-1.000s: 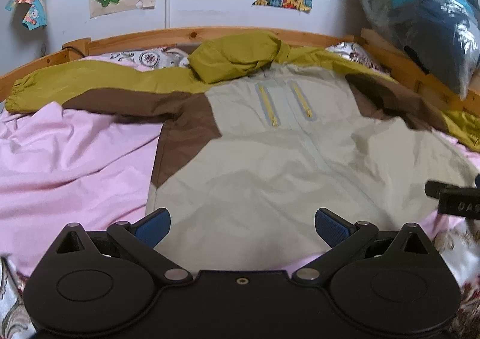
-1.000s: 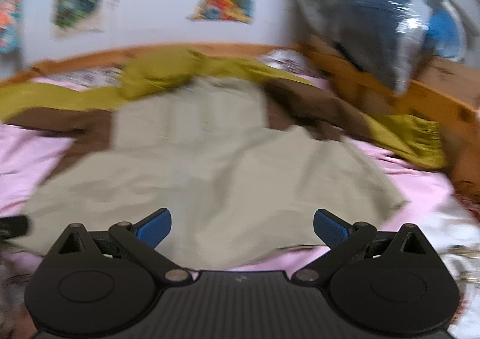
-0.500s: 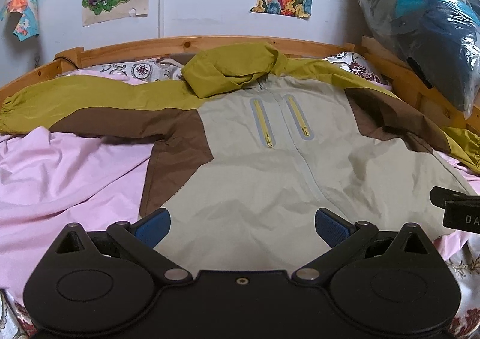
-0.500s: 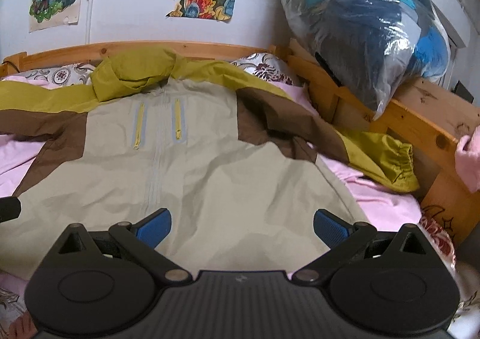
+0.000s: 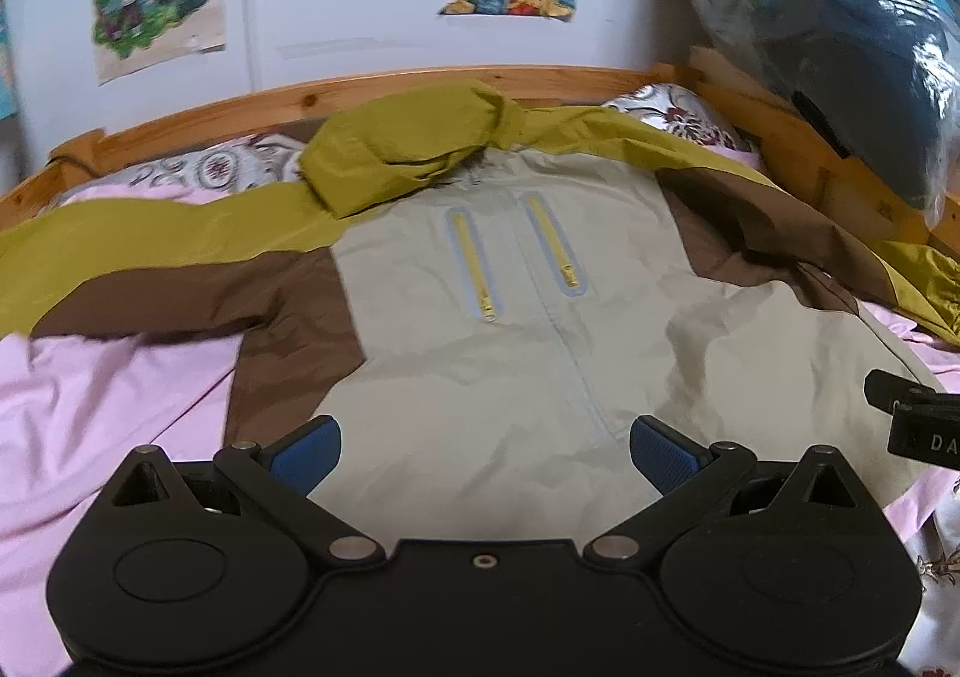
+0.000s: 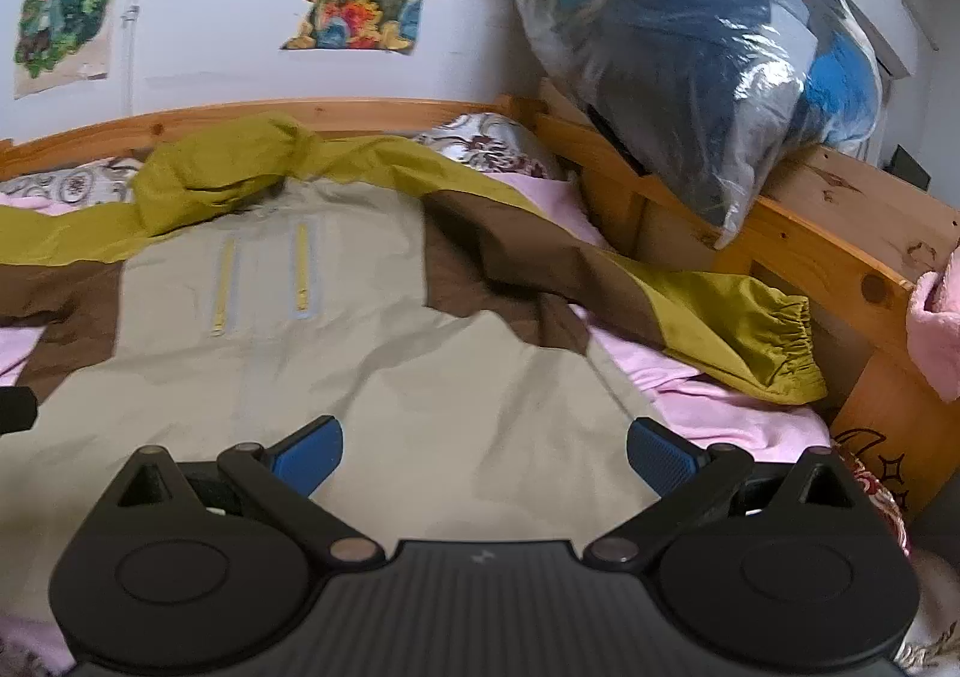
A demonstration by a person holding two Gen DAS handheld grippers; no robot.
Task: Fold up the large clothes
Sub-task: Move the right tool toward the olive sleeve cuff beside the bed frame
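Ahead of both tongs, a beige, brown and olive jacket [image 5: 510,329] lies spread front-up on the pink-sheeted bed [image 5: 102,395]. Left tongs [image 5: 483,452] and right tongs [image 6: 483,449] hang over its hem, blue pads wide apart, gripping nothing.

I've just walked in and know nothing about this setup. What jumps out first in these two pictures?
A big jacket in beige, brown and olive lies spread front-up across the pink sheet of a wooden bed, its hood bunched up toward the headboard. At the bottom of each view a black gripper with blue pads, left and right, hangs open above the jacket's hem. A bulging clear plastic bag of clothes sits on the bed rail at the right.
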